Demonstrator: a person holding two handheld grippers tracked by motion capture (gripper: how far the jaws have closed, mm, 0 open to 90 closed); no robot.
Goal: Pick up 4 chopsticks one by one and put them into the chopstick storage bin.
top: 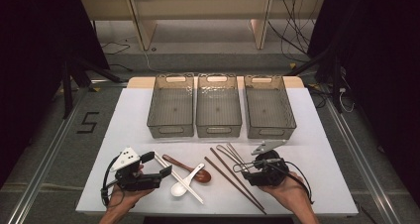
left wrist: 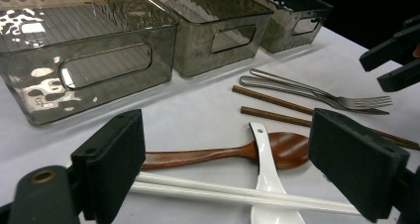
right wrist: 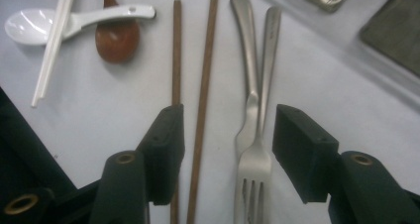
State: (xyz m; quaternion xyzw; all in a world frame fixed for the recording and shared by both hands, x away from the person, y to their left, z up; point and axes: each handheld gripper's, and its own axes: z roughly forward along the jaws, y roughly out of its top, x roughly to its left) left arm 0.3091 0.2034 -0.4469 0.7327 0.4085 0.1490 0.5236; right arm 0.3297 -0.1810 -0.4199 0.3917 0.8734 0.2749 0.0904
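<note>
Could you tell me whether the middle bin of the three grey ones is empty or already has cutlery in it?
Empty. The high view shows the middle bin's bare ribbed floor; the cutlery lies on the table.

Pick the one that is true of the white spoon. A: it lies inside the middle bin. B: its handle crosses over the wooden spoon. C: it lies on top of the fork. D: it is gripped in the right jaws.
B: the white spoon lays its handle across the wooden spoon on the table.
</note>
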